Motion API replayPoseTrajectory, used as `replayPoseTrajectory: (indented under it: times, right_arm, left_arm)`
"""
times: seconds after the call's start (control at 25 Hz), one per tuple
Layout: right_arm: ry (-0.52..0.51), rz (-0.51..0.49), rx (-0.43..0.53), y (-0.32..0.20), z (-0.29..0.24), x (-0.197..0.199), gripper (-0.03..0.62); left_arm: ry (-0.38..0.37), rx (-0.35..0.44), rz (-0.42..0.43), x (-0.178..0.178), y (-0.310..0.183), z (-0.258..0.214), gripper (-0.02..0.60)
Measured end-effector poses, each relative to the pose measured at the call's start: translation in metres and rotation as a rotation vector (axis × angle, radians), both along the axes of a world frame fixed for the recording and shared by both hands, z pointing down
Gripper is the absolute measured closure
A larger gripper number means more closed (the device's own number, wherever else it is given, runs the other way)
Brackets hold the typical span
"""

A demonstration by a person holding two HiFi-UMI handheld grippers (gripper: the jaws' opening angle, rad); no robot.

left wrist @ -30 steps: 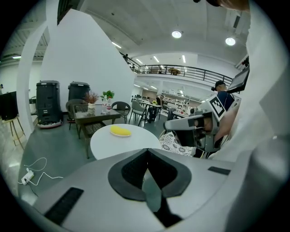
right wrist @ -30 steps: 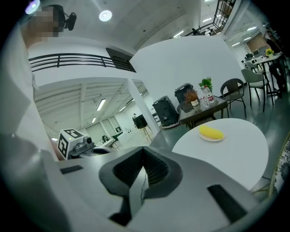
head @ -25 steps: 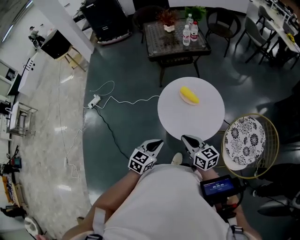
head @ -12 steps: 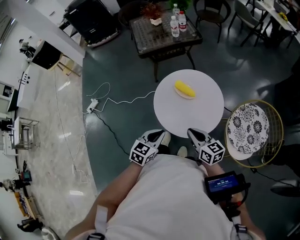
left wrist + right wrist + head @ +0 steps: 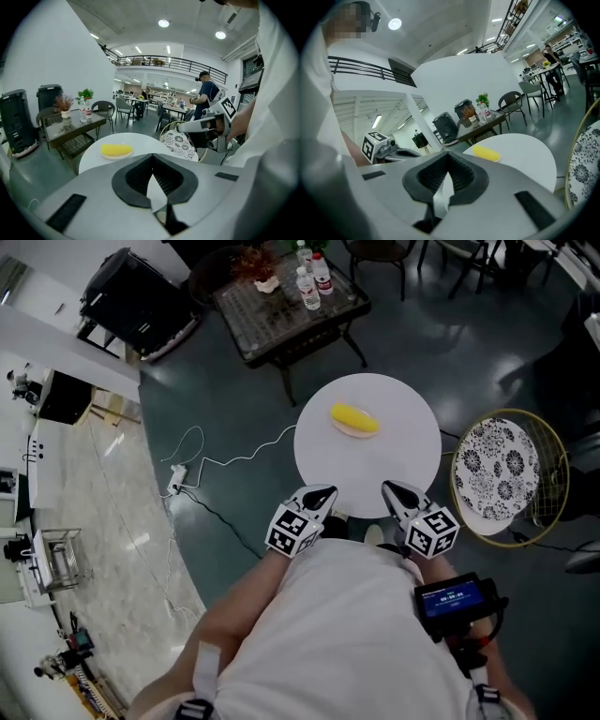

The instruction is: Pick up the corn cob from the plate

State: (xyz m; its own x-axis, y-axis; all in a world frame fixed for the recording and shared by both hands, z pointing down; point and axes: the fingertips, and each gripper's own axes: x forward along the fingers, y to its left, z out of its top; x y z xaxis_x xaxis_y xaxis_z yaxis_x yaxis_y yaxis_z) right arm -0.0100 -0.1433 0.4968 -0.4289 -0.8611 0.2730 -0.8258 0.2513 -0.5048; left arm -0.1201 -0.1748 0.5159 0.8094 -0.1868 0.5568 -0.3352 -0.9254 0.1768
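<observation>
Corn cob [image 5: 354, 417] lay unmoved on its plate [image 5: 364, 432] at the round counter's [image 5: 398, 465] far side. Left gripper [image 5: 324, 491] and right gripper [image 5: 386, 487], fingers clenched empty, had drawn up to the counter's near edge.

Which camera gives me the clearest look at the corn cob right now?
The left gripper view: the corn cob is largest there, unobstructed, lying on its plate on the white table. The head view shows it whole from above but small; the right gripper view shows it side-on and smaller.

Overhead head view, low gripper views share table [image 5: 394, 465].
</observation>
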Motion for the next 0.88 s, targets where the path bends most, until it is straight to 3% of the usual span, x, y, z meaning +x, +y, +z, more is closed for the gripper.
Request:
replayPoseTrajectory:
  times: [0.36,0.88]
  right_arm:
    - [0.016,0.145,-0.003,-0.066,0.011,0.016,0.585]
    - [-0.004,0.309,-0.045,-0.108,0.017,0.040,0.585]
  left_arm:
    - [-0.026,0.010,0.162,0.026,-0.089,0.009,0.574]
    - [-0.073,-0.067,0.356,0.069,-0.145,0.037,0.574]
